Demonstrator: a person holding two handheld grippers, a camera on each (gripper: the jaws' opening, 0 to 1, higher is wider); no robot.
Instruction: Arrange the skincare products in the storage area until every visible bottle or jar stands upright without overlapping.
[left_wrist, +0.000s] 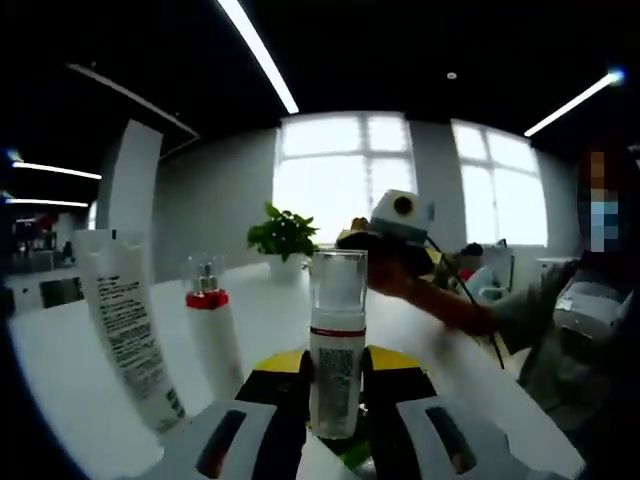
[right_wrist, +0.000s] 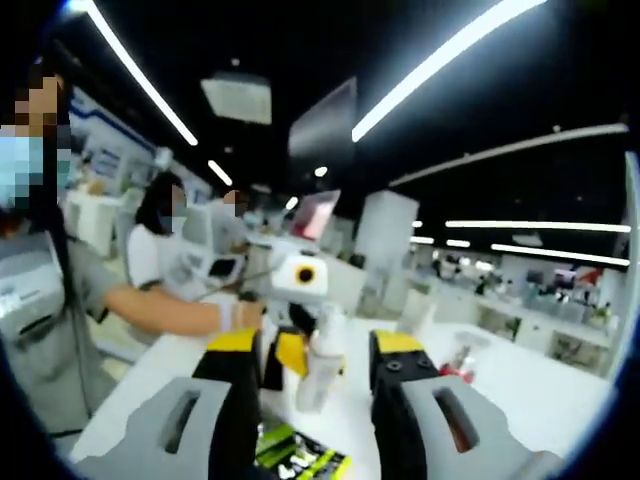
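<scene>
Left gripper (left_wrist: 335, 405) clamped on pump bottle (left_wrist: 337, 340), upright, low over the table (left_wrist: 60, 380).
Tube (left_wrist: 125, 330) and red-collared bottle (left_wrist: 210, 335) stand left; lower straight, clear of them. Right gripper (right_wrist: 305, 375) fingers apart, empty.

Table layout, left gripper view
Your pump bottle (left_wrist: 337, 340) stands foremost on the table (left_wrist: 60, 380); spray bottle (left_wrist: 212, 335) left, tube (left_wrist: 127, 330) farther left, plant (left_wrist: 283, 237) behind.

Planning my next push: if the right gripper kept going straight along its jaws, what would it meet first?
Most likely the clear-capped bottle standing between the right gripper's open jaws, with the left gripper beside it; depth is unclear.
</scene>
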